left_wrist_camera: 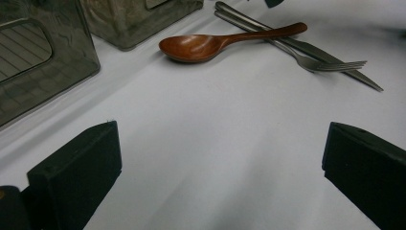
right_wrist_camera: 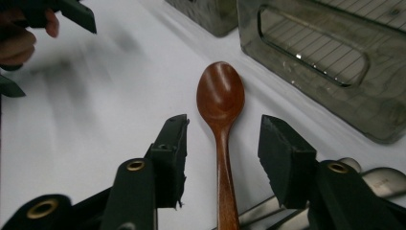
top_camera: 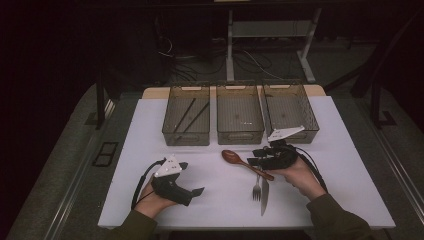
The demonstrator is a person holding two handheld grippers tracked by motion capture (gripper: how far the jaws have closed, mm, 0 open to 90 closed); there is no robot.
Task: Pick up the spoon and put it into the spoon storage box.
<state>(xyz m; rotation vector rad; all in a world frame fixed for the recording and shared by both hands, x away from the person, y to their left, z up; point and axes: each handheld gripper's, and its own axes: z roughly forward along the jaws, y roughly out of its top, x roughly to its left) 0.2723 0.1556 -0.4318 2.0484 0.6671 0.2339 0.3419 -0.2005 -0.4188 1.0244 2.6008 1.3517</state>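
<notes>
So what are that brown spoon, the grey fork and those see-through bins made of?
The reddish-brown spoon looks like polished wood: warm colour, soft sheen. The slim grey fork looks like metal, with bright glints along its tines. The three smoky see-through bins are probably tinted plastic, since their ribbed floors show through the walls.

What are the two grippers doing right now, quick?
Left gripper: open, holding nothing.
Right gripper: open, jaws either side of the wooden spoon handle, not gripping it.

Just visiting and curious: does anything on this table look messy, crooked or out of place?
Only slightly: the wooden spoon lies slantwise, its handle crossing the fork and knife, which lie side by side. The three bins stand in a tidy row. Nothing is spilled or broken.
</notes>
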